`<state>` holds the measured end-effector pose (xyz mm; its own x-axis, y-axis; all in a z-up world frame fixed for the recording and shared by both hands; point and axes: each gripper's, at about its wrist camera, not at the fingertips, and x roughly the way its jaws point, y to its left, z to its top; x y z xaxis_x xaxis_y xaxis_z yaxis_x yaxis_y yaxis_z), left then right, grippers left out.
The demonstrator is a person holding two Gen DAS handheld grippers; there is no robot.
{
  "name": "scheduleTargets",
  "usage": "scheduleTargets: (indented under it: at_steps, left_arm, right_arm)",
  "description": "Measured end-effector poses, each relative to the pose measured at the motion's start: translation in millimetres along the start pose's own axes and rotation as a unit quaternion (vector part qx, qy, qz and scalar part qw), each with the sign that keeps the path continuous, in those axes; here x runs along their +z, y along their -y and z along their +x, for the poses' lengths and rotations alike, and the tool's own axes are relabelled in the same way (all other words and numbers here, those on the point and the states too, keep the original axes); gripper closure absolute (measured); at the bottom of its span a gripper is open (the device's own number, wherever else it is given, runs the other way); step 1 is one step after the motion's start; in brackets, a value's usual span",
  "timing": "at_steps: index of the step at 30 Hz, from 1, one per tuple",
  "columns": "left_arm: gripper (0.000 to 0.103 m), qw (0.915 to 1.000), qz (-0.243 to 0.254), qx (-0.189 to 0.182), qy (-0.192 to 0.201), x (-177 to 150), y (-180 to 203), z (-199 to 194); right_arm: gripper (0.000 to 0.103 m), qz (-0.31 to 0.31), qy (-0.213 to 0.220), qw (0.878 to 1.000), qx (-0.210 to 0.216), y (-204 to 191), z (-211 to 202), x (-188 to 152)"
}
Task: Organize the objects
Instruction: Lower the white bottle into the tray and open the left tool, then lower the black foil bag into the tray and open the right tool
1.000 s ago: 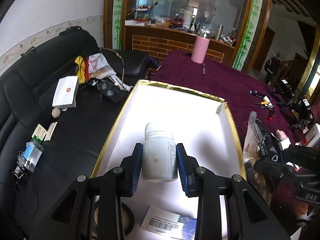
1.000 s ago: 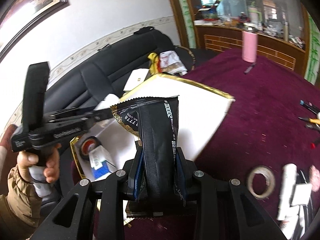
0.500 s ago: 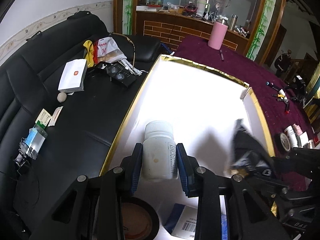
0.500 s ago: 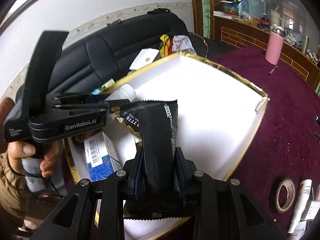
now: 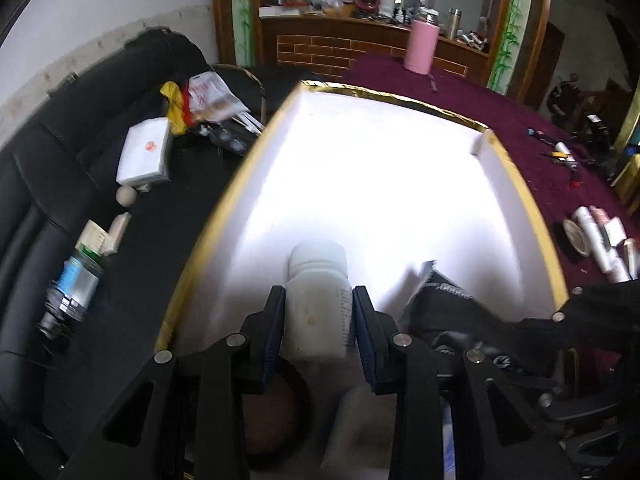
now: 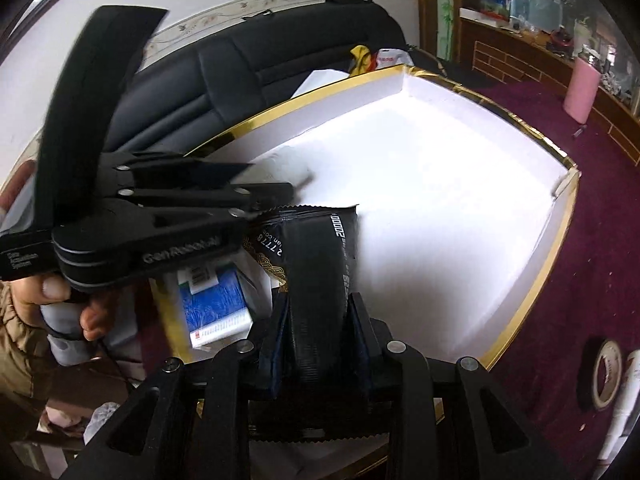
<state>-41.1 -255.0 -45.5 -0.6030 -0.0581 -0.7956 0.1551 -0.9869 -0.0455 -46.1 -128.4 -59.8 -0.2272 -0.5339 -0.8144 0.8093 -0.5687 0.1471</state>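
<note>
My left gripper point(image 5: 318, 312) is shut on a white plastic bottle point(image 5: 316, 300), held low over the near end of a white box with a gold rim point(image 5: 224, 208). My right gripper point(image 6: 318, 312) is shut on a black foil pouch point(image 6: 316, 264) with white print, also over the box's near end point(image 6: 540, 248). In the left wrist view the pouch point(image 5: 436, 296) shows just right of the bottle. In the right wrist view the left gripper's body point(image 6: 132, 216) crosses the left side, with a hand on its grip. A tape roll point(image 5: 276, 412) and a blue-and-white carton point(image 6: 216, 300) lie in the box.
A black sofa point(image 5: 100, 240) with a white packet point(image 5: 146, 152), small boxes and a bottle lies left of the box. The maroon tablecloth point(image 6: 580, 280) holds a tape roll point(image 6: 606, 374), tubes point(image 5: 600, 240) and a pink flask point(image 5: 422, 46). The box's far half is bare white.
Both grippers have sunk toward the box floor. The right gripper with the pouch has moved in over the box beside the bottle. Both grips are unchanged.
</note>
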Motion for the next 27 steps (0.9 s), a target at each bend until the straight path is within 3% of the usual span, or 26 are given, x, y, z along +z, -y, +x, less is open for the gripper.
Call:
scheduleTargets:
  at_steps: [8, 15, 18, 19, 20, 22, 27]
  left_arm:
    - [0.070, 0.9996, 0.026, 0.005, -0.003, -15, 19, -14]
    - [0.070, 0.9999, 0.008, 0.007, -0.001, -13, 15, -16]
    - [0.066, 0.9996, 0.011, 0.013, 0.020, -11, 15, -23]
    - [0.055, 0.9994, 0.013, 0.016, 0.028, -10, 16, -26]
    - [0.043, 0.9991, 0.015, 0.016, 0.037, -9, 17, -30]
    - [0.037, 0.9983, 0.016, 0.017, 0.054, -7, 18, -37]
    - [0.036, 0.9983, 0.011, 0.016, 0.055, -1, 19, -40]
  right_arm:
    - [0.072, -0.011, -0.006, 1.000, -0.011, -14, -11, -17]
    - [0.069, -0.012, -0.002, 1.000, -0.013, -13, -15, -18]
    - [0.047, -0.009, 0.004, 1.000, -0.021, -11, -16, -16]
    - [0.038, -0.006, 0.006, 1.000, -0.027, -10, -17, -16]
    - [0.037, -0.003, 0.009, 1.000, -0.030, -8, -19, -16]
    - [0.036, 0.005, 0.017, 0.999, -0.030, -5, -24, -15]
    - [0.020, 0.020, 0.045, 0.998, -0.038, 1, -41, -13]
